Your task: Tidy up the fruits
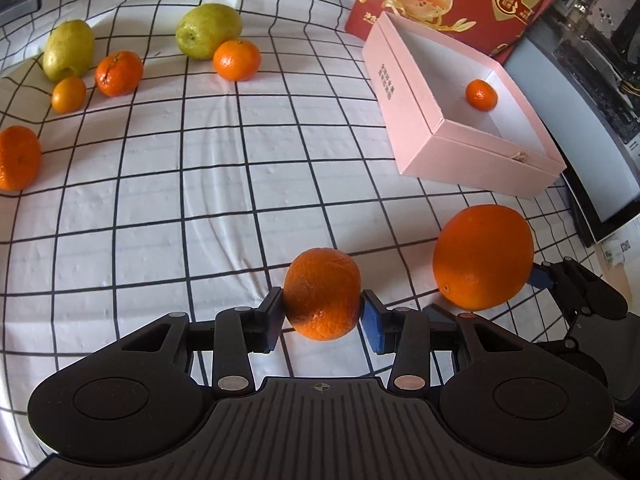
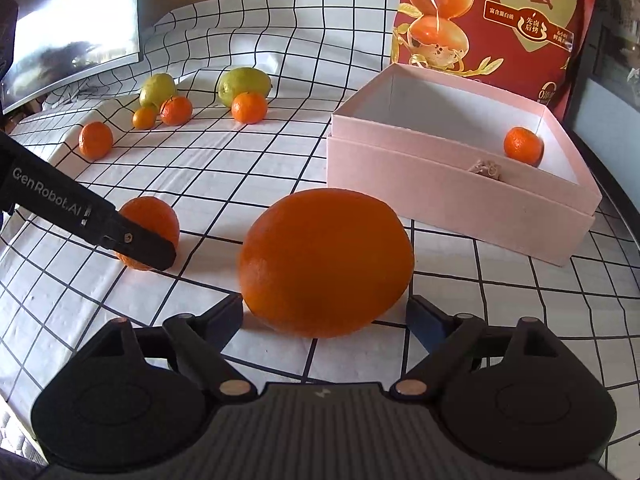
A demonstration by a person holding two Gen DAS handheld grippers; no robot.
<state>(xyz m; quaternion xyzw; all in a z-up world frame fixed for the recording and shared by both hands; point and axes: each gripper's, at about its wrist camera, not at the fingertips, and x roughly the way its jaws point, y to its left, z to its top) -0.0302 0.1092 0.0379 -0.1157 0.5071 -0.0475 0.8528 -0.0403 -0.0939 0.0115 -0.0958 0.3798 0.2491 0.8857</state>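
**Two oranges at my tongs**

My left gripper (image 1: 322, 314) pinches a mandarin (image 1: 322, 294); my right gripper (image 2: 324, 316) stands wide around a big orange (image 2: 326, 262) — not gripping. Beyond, the pink box (image 2: 440, 196) holds one small mandarin (image 2: 522, 146).

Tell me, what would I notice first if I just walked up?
Probably the big orange sitting on the checked cloth between the open fingers of the right gripper. Next to it, the left gripper pinches a smaller orange. Behind them a pink box holds one little mandarin.
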